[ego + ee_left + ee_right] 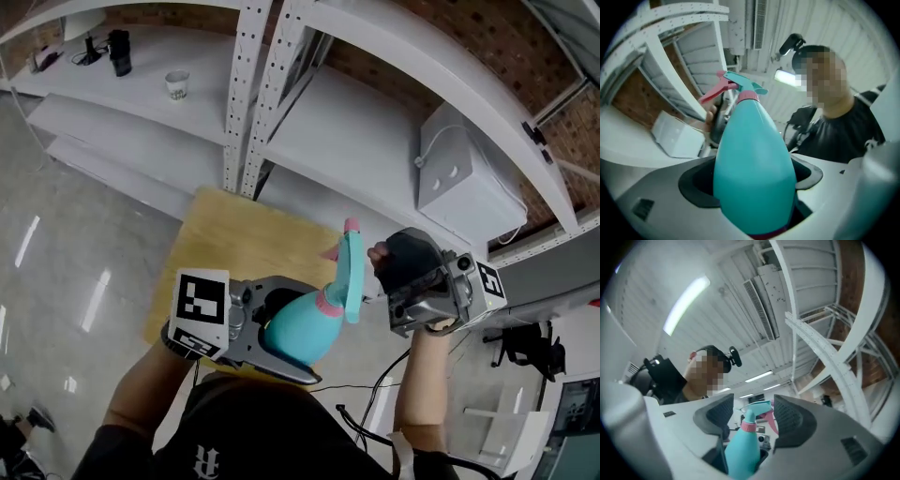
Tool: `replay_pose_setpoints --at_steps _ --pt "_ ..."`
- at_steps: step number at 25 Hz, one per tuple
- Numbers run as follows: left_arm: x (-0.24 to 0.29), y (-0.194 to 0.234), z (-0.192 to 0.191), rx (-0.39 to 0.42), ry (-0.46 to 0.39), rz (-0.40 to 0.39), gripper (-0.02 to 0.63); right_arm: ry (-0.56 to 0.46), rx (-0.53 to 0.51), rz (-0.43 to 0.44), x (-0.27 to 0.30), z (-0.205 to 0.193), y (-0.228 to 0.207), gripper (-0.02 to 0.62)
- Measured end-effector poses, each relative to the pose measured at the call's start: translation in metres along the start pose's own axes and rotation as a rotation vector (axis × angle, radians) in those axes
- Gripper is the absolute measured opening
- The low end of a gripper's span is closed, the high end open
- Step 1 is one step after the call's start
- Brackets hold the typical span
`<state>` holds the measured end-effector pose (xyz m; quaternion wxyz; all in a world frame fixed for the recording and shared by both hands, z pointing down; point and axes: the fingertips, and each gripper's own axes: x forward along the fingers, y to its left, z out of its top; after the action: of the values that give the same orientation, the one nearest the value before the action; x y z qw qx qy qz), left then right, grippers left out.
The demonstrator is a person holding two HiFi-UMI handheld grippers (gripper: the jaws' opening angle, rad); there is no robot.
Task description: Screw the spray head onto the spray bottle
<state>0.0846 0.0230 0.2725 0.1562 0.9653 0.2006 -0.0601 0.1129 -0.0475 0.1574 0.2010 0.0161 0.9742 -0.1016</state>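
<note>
Head view: the left hand-held gripper is clamped on the teal spray bottle, above the wooden counter. The spray head sits on the bottle's neck, pointing to 1 o'clock. The right hand-held gripper is just beside it, at its 3 o'clock.

Left gripper view: both jaws press the bottle's body.

Right gripper view: the jaws stand well apart with the spray head between them, and neither pad presses on it.

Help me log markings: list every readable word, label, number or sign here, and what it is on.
No readable words or numbers anywhere.
Black-and-white square markers on left gripper and right gripper: patterns, not text.
White emblem on the person's black shirt: too small to read.
Teal plastic spray bottle: no label visible.
</note>
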Motion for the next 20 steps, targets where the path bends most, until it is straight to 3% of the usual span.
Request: replay_pose_setpoints --at_steps 3,5,7,9,12,16,20 --pt "0.017 -0.035 -0.004 -0.06 0.013 -0.236 0.428 0.002 0.027 0.237 0.016 -0.008 0.012 0.294" --pt "0.027 -0.05 -0.011 -0.087 0.031 -0.335 0.428 0.018 0.021 0.384 0.027 -0.015 0.03 0.298" --pt "0.03 -0.056 -0.014 -0.113 0.031 -0.388 0.428 0.041 -0.012 0.475 0.036 -0.022 0.046 0.298" --pt "0.028 -0.054 -0.014 -0.126 0.015 -0.386 0.428 0.074 -0.039 0.474 0.043 -0.029 0.051 0.294" --pt "0.021 -0.045 -0.012 -0.121 -0.003 -0.321 0.428 0.126 -0.026 0.402 0.046 -0.033 0.046 0.23" --pt "0.011 -0.033 -0.013 -0.11 0.009 -0.23 0.428 0.179 -0.01 0.298 0.044 -0.037 0.036 0.229" --pt "0.008 -0.033 -0.016 -0.121 0.026 -0.227 0.428 0.195 0.008 0.282 0.042 -0.042 0.033 0.225"
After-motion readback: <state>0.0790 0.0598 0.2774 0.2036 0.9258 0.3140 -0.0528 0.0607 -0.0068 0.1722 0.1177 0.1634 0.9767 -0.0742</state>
